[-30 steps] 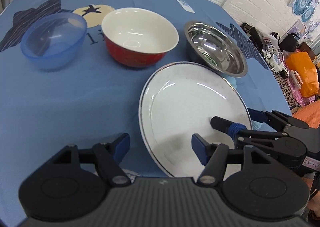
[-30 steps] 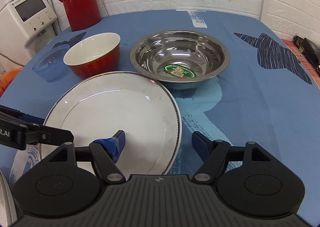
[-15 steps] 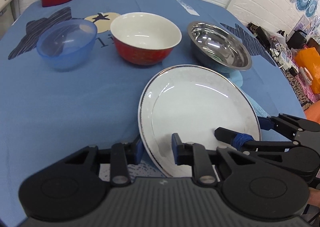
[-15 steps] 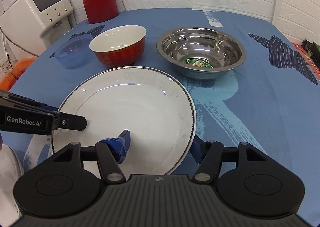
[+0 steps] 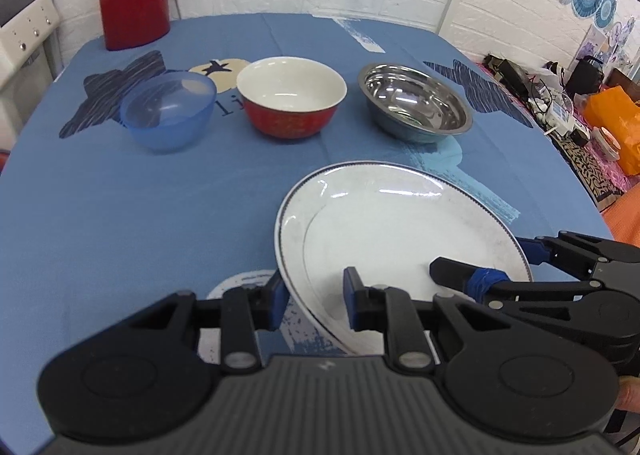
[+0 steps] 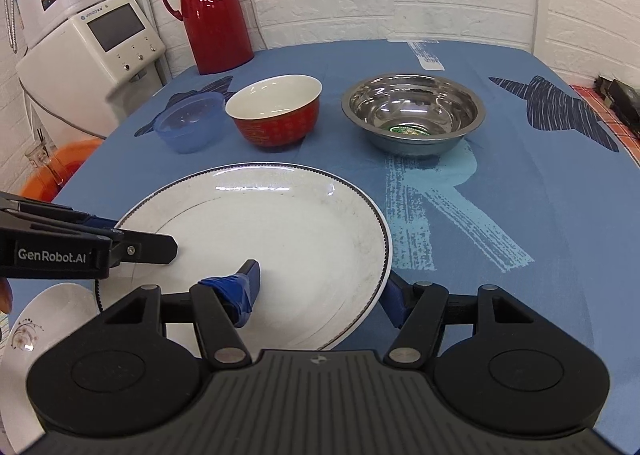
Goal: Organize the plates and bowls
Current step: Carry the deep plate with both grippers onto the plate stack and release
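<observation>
Both claws, left (image 5: pixel 314 303) and right (image 6: pixel 320 289), seemingly pinch the plate's (image 6: pixel 280 227) near rim.

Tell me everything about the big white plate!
The big white plate is round and glossy, ceramic-looking, with a thin dark beaded rim and faint grey scuffs. It is empty and tilted above the blue tablecloth. The left hand-held gripper pinches one edge and the right hand-held gripper straddles the other.

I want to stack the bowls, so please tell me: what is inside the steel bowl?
The steel bowl holds no food or dishes. In the right wrist view, a round green sticker lies on its bottom. Its near wall hides the sticker's front edge, and the print is too small to read.
</observation>
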{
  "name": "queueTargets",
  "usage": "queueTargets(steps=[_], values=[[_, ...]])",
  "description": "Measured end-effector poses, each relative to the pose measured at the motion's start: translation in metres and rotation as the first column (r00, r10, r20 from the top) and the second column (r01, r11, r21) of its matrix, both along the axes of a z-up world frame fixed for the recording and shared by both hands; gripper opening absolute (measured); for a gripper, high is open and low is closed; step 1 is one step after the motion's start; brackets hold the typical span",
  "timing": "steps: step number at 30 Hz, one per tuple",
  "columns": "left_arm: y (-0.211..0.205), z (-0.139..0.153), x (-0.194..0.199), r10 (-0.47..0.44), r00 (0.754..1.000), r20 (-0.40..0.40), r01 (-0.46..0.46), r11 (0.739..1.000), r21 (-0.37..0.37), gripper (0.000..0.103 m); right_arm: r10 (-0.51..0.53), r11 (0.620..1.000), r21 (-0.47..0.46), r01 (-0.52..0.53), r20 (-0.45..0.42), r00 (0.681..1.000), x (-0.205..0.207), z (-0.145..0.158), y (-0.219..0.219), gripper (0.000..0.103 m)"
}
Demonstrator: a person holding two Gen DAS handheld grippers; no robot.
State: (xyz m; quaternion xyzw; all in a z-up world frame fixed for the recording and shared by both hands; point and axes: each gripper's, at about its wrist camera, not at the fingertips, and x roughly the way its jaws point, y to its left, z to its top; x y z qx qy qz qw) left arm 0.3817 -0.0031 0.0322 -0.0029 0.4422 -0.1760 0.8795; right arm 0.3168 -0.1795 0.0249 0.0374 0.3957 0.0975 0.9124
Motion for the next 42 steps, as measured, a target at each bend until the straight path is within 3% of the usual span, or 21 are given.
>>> queueTargets(steps=[6, 11, 20, 30, 36, 40, 41, 42], values=[[0.008, 0.006, -0.018, 0.017, 0.999, 0.027, -0.017, 1.000, 0.001, 0.019, -0.002, 1.000, 0.027, 0.002, -0.004, 1.000, -0.008, 0.005, 0.005, 0.050], [0.021, 0.019, -0.038, 0.033, 0.997, 0.068, -0.033, 0.999, -0.009, 0.019, 0.020, 1.000, 0.020, -0.021, 0.044, 0.999, -0.024, 0.019, 0.021, 0.052], [0.079, 0.032, -0.110, 0.129, 0.980, 0.151, -0.130, 0.991, 0.002, 0.019, 0.111, 0.992, 0.056, -0.117, 0.099, 0.989, -0.071, 0.027, 0.075, 0.053], [0.129, 0.007, -0.182, 0.201, 0.966, 0.162, -0.205, 0.979, 0.008, 0.020, 0.167, 0.984, 0.046, -0.174, 0.136, 0.977, -0.114, 0.013, 0.121, 0.053], [0.133, -0.016, -0.187, 0.203, 0.969, 0.143, -0.205, 0.979, -0.002, 0.020, 0.161, 0.984, 0.062, -0.169, 0.112, 0.981, -0.120, -0.004, 0.125, 0.053], [0.140, -0.024, -0.184, 0.219, 0.968, 0.120, -0.218, 0.976, -0.028, 0.021, 0.179, 0.983, 0.021, -0.183, 0.110, 0.978, -0.119, -0.007, 0.133, 0.053], [0.142, -0.024, -0.183, 0.212, 0.971, 0.111, -0.209, 0.977, -0.036, 0.023, 0.178, 0.983, 0.019, -0.181, 0.110, 0.978, -0.119, -0.006, 0.133, 0.053], [0.142, -0.025, -0.183, 0.202, 0.974, 0.102, -0.198, 0.979, -0.047, 0.030, 0.176, 0.984, 0.023, -0.179, 0.111, 0.978, -0.119, -0.006, 0.132, 0.053]])
